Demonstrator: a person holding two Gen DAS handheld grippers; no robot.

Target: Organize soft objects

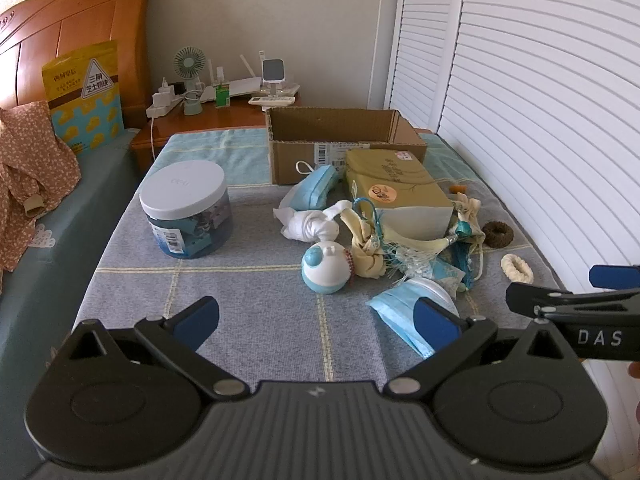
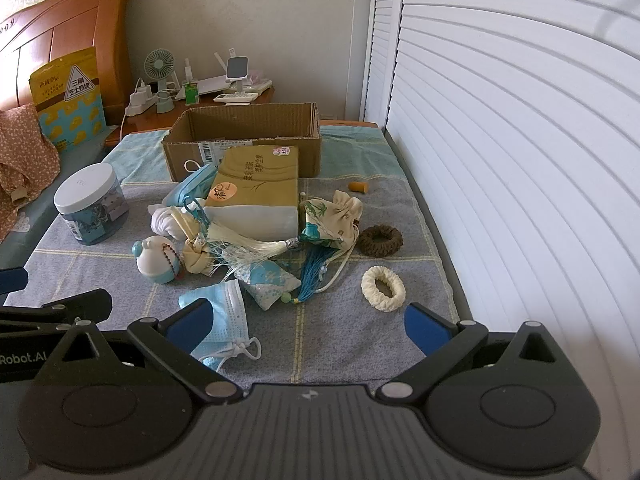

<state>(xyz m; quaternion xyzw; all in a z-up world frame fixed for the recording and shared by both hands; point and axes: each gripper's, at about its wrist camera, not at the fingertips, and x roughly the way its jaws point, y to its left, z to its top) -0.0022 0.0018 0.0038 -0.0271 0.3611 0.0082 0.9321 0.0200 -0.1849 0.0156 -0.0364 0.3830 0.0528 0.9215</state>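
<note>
Behind the tissue pack (image 2: 256,192), the box (image 2: 240,144) interior is hidden; both grippers' jaws spread.

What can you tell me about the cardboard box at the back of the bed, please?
The cardboard box is a brown corrugated carton, open at the top with no flaps showing, and what shows of its inside looks empty. It stands upright on the checked cover, behind the pile. A white barcode label is stuck on its front wall. The tissue pack lies right in front of it; whether they touch is unclear.
</note>
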